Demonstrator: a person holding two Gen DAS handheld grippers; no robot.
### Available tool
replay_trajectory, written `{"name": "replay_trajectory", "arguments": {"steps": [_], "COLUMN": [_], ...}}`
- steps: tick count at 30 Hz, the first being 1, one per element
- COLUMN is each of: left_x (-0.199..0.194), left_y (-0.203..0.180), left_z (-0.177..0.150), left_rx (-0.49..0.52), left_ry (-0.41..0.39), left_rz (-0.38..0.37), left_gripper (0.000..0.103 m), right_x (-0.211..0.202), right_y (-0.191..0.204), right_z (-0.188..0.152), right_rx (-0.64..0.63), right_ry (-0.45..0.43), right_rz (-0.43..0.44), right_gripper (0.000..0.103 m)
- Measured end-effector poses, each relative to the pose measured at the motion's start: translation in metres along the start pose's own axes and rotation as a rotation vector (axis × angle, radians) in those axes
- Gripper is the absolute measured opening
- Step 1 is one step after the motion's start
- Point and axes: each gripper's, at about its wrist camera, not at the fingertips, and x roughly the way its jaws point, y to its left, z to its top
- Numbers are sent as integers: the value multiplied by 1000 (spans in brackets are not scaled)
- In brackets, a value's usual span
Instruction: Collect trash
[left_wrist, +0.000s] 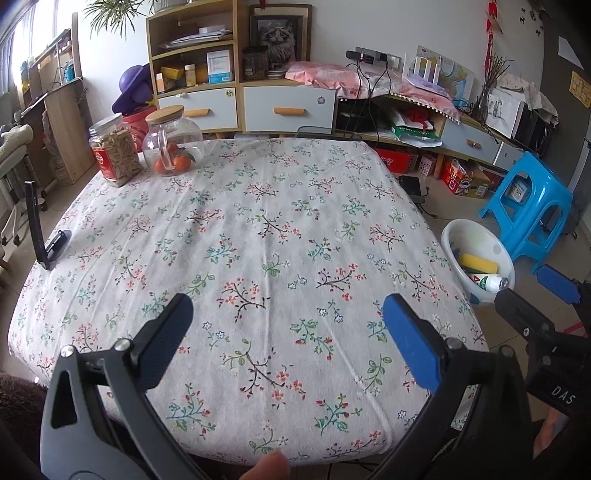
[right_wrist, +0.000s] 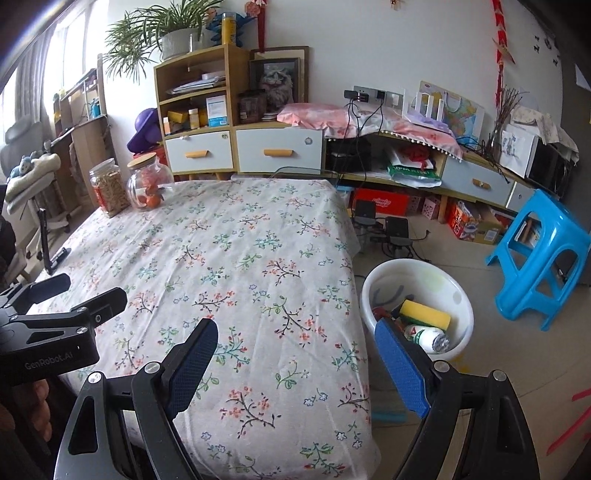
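A white basin (right_wrist: 406, 265) stands on the floor just right of the table. It holds a yellow sponge (right_wrist: 424, 314), a white bottle (right_wrist: 430, 339) and other scraps. The left wrist view shows the basin (left_wrist: 454, 230) with the sponge (left_wrist: 478, 262) and bottle (left_wrist: 489, 282) too. My right gripper (right_wrist: 295, 326) is open with nothing between its blue pads, over the table's near right corner, its right finger in front of the basin. My left gripper (left_wrist: 288, 301) is open and holds nothing, above the near edge of the flowered tablecloth (left_wrist: 277, 221).
Two jars, one of snacks (left_wrist: 114, 151) and one glass jar with oranges (left_wrist: 171, 142), stand at the table's far left corner. A black stand (left_wrist: 40, 229) sits on its left edge. A blue stool (right_wrist: 539, 258) is on the floor beyond the basin. Cabinets (right_wrist: 240, 151) line the back wall.
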Motion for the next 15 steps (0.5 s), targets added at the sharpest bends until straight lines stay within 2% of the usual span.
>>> {"name": "replay_trajectory", "arguments": {"steps": [15], "left_x": [4], "left_y": [0], "left_z": [0], "left_rx": [-5], "left_ry": [29], "left_rz": [1], "left_gripper": [102], "right_x": [-2], "right_y": [-4], "right_z": [5], "right_rx": [32], "right_ry": [-14], "right_rz": [1], "right_gripper": [88]}}
